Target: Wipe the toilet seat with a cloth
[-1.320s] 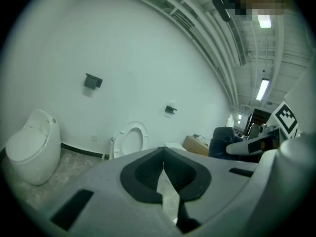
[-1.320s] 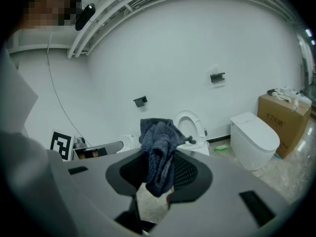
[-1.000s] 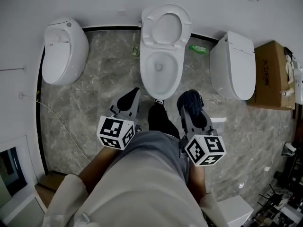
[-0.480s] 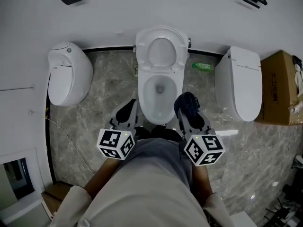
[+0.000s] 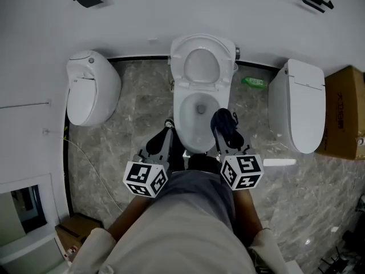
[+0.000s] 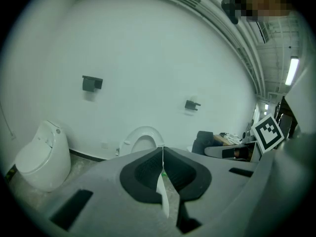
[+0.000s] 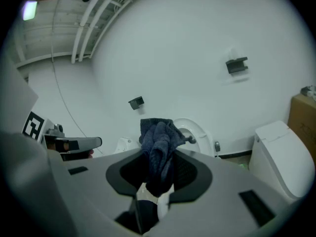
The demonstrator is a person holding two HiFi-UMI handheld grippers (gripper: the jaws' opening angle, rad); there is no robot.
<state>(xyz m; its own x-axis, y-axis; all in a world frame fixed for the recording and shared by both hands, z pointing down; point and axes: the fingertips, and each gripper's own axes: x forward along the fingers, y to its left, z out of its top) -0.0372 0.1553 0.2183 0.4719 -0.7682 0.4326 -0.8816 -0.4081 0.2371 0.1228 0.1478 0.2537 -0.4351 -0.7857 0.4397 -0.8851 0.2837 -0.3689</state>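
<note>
left gripper: clenched, nothing between jaws, low beside toilet's front-left | right gripper: grasping dark blue cloth, bunched above jaws | cloth: over front-right rim of open toilet, contact unclear

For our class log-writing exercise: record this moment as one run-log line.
right tool: shut on dark cloth | left tool: shut, empty | toilet: lid up | wiping: not visibly started
</note>
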